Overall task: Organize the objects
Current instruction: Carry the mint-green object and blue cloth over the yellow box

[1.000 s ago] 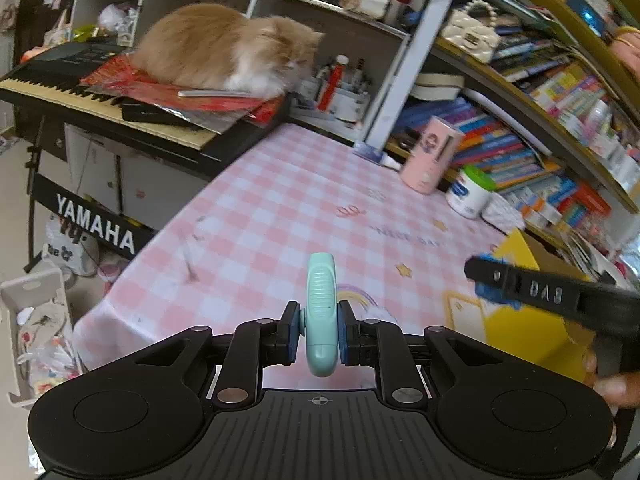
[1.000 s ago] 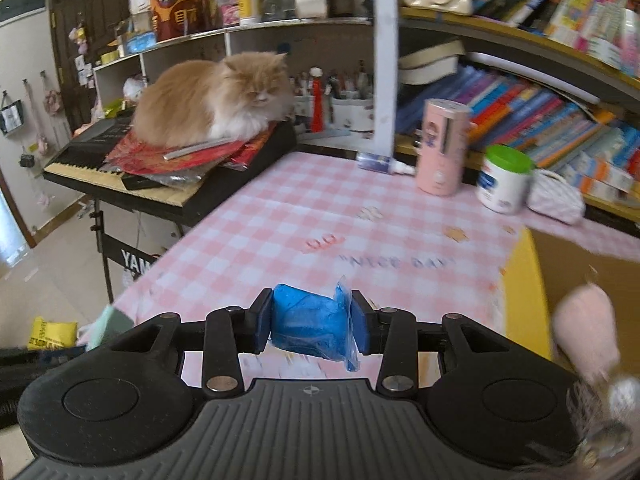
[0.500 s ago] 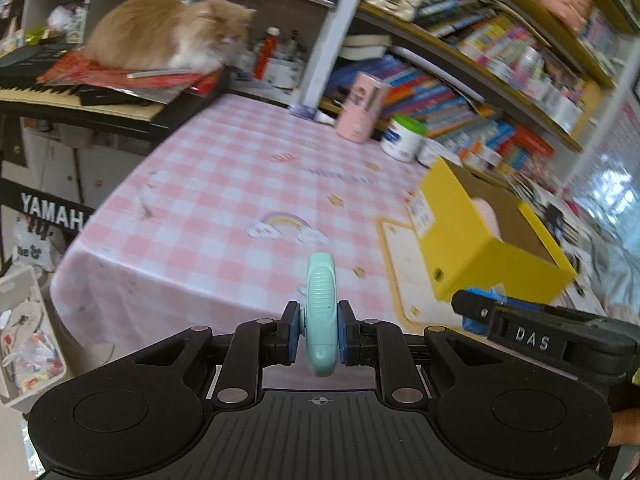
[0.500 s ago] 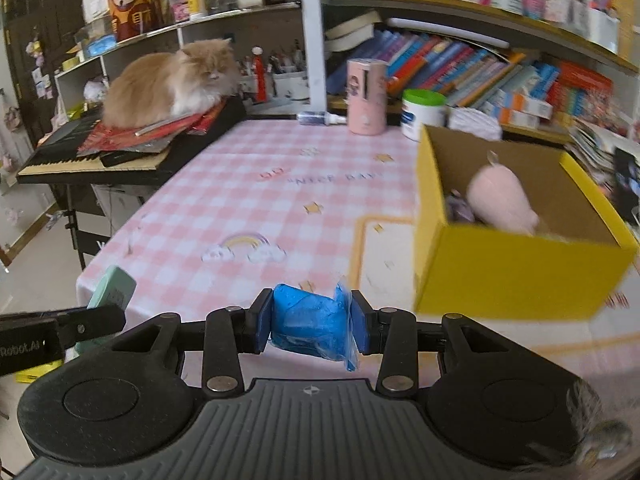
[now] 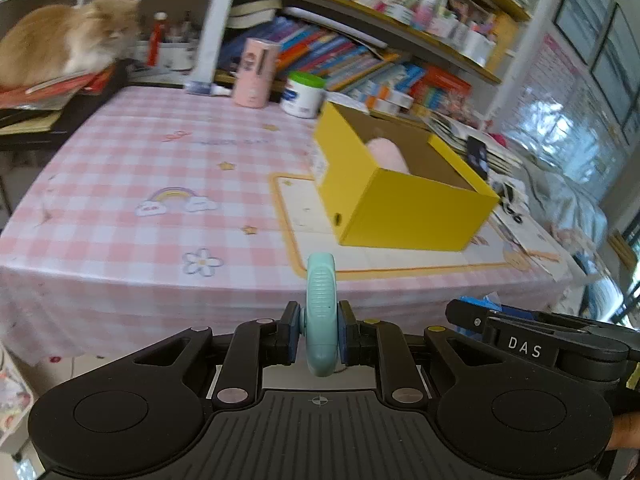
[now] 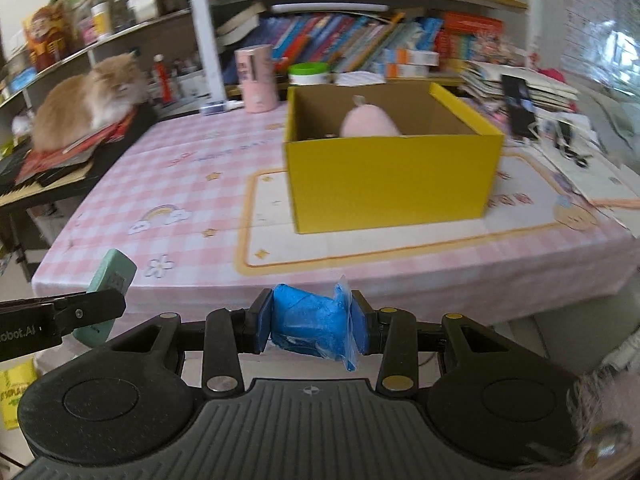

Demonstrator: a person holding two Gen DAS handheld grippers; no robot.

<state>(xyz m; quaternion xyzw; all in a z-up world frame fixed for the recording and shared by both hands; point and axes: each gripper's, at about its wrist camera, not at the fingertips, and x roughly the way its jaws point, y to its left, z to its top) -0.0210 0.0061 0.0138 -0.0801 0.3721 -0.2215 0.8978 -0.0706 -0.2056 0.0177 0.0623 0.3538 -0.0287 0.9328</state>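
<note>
Mint-green case [image 5: 321,312] – held upright, clamped between the closed fingers of the left gripper [image 5: 319,338], off the near edge of the table [image 5: 120,168]; blue packet [image 6: 312,326] squeezed likewise in the right gripper [image 6: 311,330], also short of the table edge. Yellow box [image 6: 392,176] stands open on a cream mat [image 6: 360,240] – a pink plush [image 6: 370,123] lies inside. Behind the box: pink tumbler [image 6: 256,80], green-lidded jar [image 6: 309,73]; bookshelf [image 6: 360,46] at the back. Orange cat [image 6: 86,100] rests on a keyboard at far left.
</note>
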